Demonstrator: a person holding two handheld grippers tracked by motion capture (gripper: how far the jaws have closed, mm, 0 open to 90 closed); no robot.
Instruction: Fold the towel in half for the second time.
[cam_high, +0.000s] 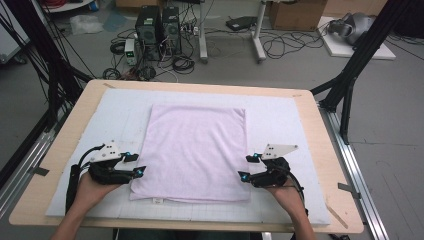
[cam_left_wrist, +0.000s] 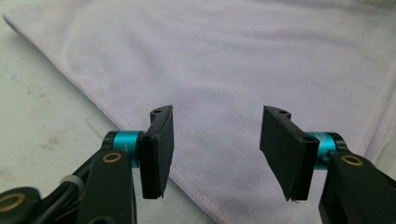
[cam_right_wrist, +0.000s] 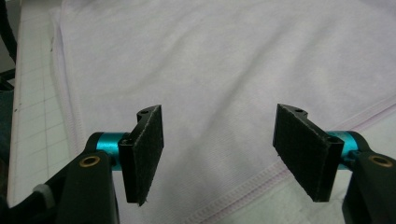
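A pale lilac towel (cam_high: 195, 150) lies flat on the white mat (cam_high: 280, 120), folded to a rectangle. My left gripper (cam_high: 136, 164) is at the towel's near left edge, its jaws open and pointing inward. From that gripper's own camera, the left gripper (cam_left_wrist: 215, 149) hovers over the hemmed edge of the towel (cam_left_wrist: 233, 70) with nothing between its pads. My right gripper (cam_high: 246, 167) stands at the near right edge, also open. In its own view the right gripper (cam_right_wrist: 218, 154) is above the towel (cam_right_wrist: 224, 60) and its stitched hem, the pads apart and empty.
The mat covers a wooden table (cam_high: 320, 150). Beyond the far edge the floor holds two computer towers (cam_high: 157, 27), cables, cardboard boxes and a black frame leg (cam_high: 350, 75). A small label (cam_high: 157, 201) sticks out from the towel's near hem.
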